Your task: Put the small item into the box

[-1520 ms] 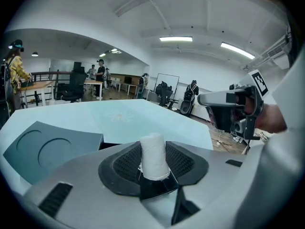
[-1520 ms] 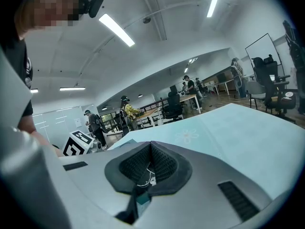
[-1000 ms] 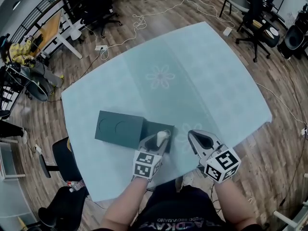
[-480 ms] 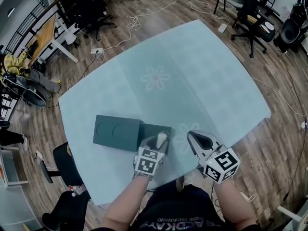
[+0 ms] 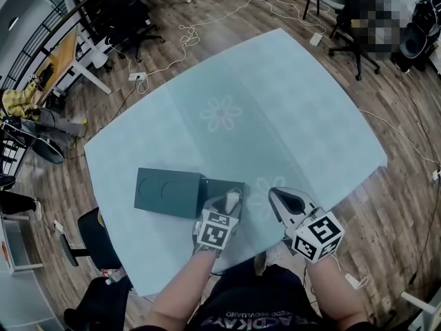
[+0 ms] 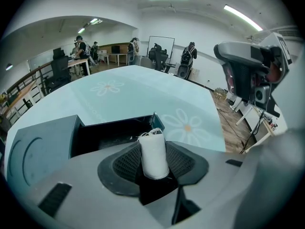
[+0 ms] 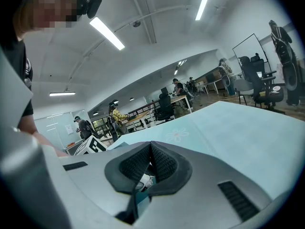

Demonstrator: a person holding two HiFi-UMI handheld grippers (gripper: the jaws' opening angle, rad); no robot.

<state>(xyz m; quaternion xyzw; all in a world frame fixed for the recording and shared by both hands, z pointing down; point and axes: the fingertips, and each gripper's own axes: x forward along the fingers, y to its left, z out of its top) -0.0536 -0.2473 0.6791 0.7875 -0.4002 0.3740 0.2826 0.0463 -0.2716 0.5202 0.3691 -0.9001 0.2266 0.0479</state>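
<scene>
A dark teal box [image 5: 167,192] lies near the table's front edge, its open compartment [image 5: 222,185] on the right side. My left gripper [image 5: 229,203] is shut on a small white cylinder [image 5: 233,197] just over the compartment's near edge. In the left gripper view the white cylinder [image 6: 153,151] stands upright between the pads, with the open compartment [image 6: 114,133] right behind it. My right gripper [image 5: 281,200] hangs to the right of the box over the table, its jaws closed together [image 7: 150,159] with nothing held.
The pale blue tablecloth [image 5: 275,109] with flower prints covers the table. Office chairs [image 5: 134,19], cables on the wooden floor [image 5: 200,26] and desks surround it. People stand at desks far off in both gripper views.
The left gripper with the white cylinder has crept slightly forward toward the open compartment. The right gripper has stayed where it was.
</scene>
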